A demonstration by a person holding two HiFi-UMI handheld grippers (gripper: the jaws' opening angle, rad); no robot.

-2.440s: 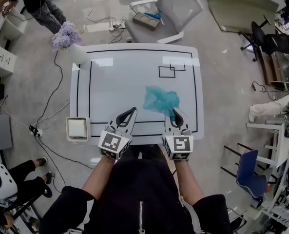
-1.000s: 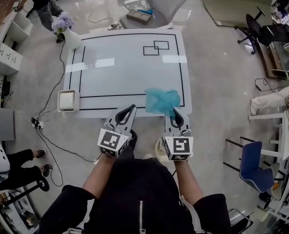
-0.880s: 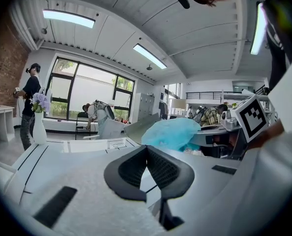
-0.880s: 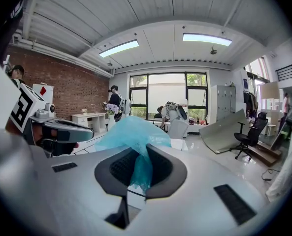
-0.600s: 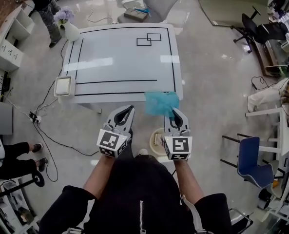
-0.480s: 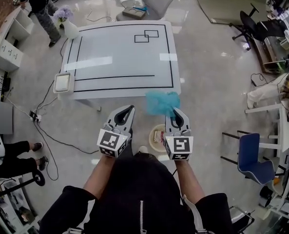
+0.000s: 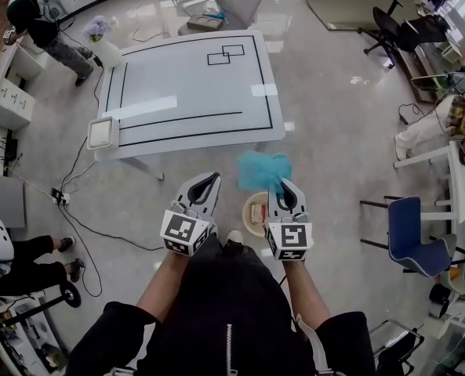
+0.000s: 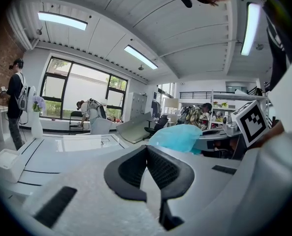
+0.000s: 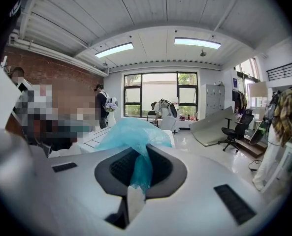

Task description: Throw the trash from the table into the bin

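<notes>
Farther off than a second ago, the white table (image 7: 185, 84) lies in the upper left, while the bin (image 7: 253, 210) shows at centre between my closed, empty left gripper (image 7: 210, 178) and my right gripper (image 7: 280, 185), which pinches the blue bag (image 7: 262, 169) just above the bin in the frame.

Teal bag (image 7: 263, 171), white black-lined table (image 7: 187, 84), seemingly beige bin (image 7: 249, 210).

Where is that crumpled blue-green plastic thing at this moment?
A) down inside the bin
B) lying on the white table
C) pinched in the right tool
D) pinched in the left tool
C: in the right gripper view the right tool is shut on the teal plastic, with a strip of it caught between the jaws.
</notes>
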